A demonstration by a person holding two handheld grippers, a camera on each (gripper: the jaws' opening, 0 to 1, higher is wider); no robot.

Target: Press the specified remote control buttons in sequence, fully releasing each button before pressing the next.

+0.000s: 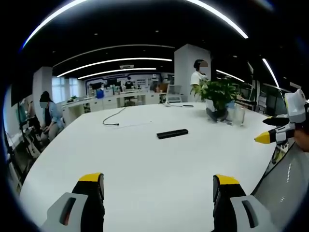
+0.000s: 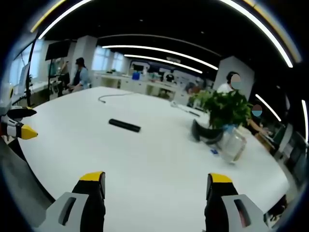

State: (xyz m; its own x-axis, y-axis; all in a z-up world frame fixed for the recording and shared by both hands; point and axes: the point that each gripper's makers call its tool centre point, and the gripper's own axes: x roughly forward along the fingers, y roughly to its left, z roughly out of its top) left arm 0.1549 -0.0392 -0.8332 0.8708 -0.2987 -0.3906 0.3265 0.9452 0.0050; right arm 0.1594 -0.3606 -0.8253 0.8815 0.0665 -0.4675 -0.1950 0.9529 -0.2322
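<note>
Approach step, no button touched yet. Black remote control lying flat mid-bench, well apart from both claws. Left claw spread wide, empty; right claw likewise wide, empty. Next, probably: narrowing one claw, descending onto first button.

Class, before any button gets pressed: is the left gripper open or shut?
Open: the left gripper shows its two yellow-tipped jaws standing wide apart over the bare white table, nothing between them.
</note>
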